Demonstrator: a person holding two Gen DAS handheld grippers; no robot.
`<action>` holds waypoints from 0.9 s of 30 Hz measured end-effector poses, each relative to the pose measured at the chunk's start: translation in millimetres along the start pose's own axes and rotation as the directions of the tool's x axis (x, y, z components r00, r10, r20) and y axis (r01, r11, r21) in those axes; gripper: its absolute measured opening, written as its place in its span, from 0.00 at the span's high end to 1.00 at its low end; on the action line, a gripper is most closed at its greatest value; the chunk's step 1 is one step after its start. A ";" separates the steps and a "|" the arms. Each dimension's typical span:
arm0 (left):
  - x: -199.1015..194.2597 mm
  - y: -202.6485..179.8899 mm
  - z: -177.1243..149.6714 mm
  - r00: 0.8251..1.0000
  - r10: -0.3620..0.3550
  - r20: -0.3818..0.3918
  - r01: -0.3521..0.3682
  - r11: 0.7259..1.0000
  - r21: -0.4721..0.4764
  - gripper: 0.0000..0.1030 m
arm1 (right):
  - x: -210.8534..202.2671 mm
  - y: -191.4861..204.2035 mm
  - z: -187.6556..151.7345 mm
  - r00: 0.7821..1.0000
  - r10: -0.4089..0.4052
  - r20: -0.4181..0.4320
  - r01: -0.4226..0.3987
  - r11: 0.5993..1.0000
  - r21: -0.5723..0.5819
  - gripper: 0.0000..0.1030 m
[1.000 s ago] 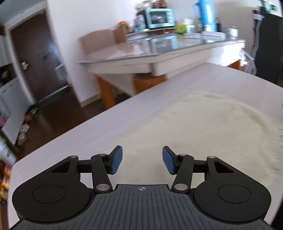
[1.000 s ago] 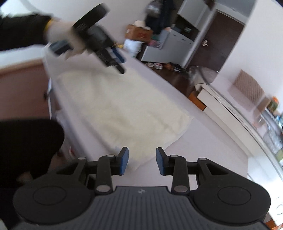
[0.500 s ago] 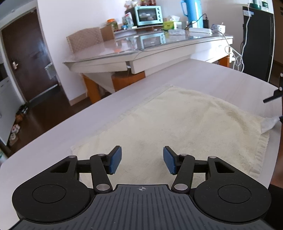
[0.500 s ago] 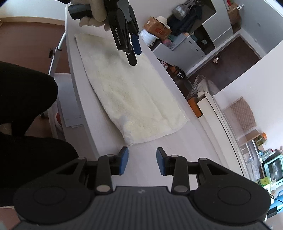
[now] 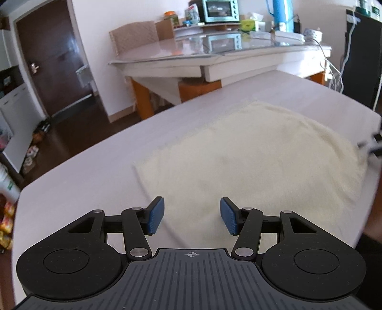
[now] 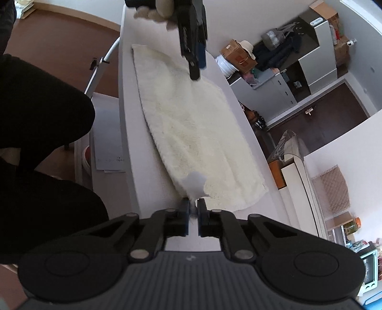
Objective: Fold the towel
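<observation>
A cream-coloured, fluffy terry towel is lying spread flat on the pale, smooth-topped table, reaching away from the right claw toward the left claw at its far end. The cloth looks soft, light and limp, likely to sag and trail when raised, so the corners and hemmed edges seem the sound places to take hold, two at a time to keep the fold square. The right claw is squeezing its blue pads together on the near corner, where a pale grey-white tag is sticking up just ahead of the pads. It is pointing steeply down at the table's near edge, rolled so the pads are standing side by side. The left claw, gripped by a white-gloved hand, is hanging half open and empty, tilted downward just over the towel's opposite end, its pads apart above the cloth and not touching it. The person's dark-clothed legs are showing left of the right claw.
</observation>
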State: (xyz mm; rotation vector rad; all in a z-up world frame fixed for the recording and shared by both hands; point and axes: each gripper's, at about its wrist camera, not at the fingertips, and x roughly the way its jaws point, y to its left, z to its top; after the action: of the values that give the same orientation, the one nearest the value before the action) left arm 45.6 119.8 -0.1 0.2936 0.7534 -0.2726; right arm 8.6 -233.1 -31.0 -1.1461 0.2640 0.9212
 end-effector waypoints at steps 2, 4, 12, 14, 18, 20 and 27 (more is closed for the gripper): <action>-8.1 -3.1 -10.8 1.000 -0.002 -0.015 0.002 1.000 0.007 0.45 | -3.0 1.1 -0.1 1.000 -0.001 0.004 0.001 1.000 0.013 0.93; -12.2 -7.1 -19.7 0.999 0.013 -0.030 -0.013 1.000 0.024 0.45 | -5.4 1.8 0.9 1.000 0.003 0.009 -0.003 1.000 0.019 0.93; -42.3 -3.1 -35.5 0.999 0.032 0.026 -0.031 0.998 -0.048 0.45 | -17.2 2.4 8.4 0.999 -0.030 0.018 0.030 1.000 -0.004 0.93; -47.1 -9.0 -36.6 0.999 0.030 0.035 -0.029 0.999 -0.035 0.45 | -17.0 1.5 9.2 0.999 -0.038 0.016 0.038 0.999 -0.014 0.93; -51.6 -23.8 -44.3 1.000 0.021 0.006 -0.021 1.000 0.012 0.45 | -16.2 0.9 11.1 0.999 -0.043 0.013 0.043 0.999 -0.026 0.93; -50.4 -29.4 -48.3 0.999 0.028 -0.016 -0.028 0.999 0.028 0.45 | -16.7 -0.8 12.6 0.999 -0.048 0.014 0.049 0.998 -0.029 0.93; -49.5 -34.9 -47.6 0.996 0.043 -0.079 -0.040 0.998 0.043 0.45 | -20.8 -9.2 18.2 0.997 -0.076 0.016 0.077 0.995 -0.065 0.93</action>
State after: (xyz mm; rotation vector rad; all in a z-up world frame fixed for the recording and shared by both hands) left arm -30.9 111.3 -3.9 0.3603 0.8204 -0.2383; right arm -2.3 -228.5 -4.4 -1.2023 0.1790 0.8747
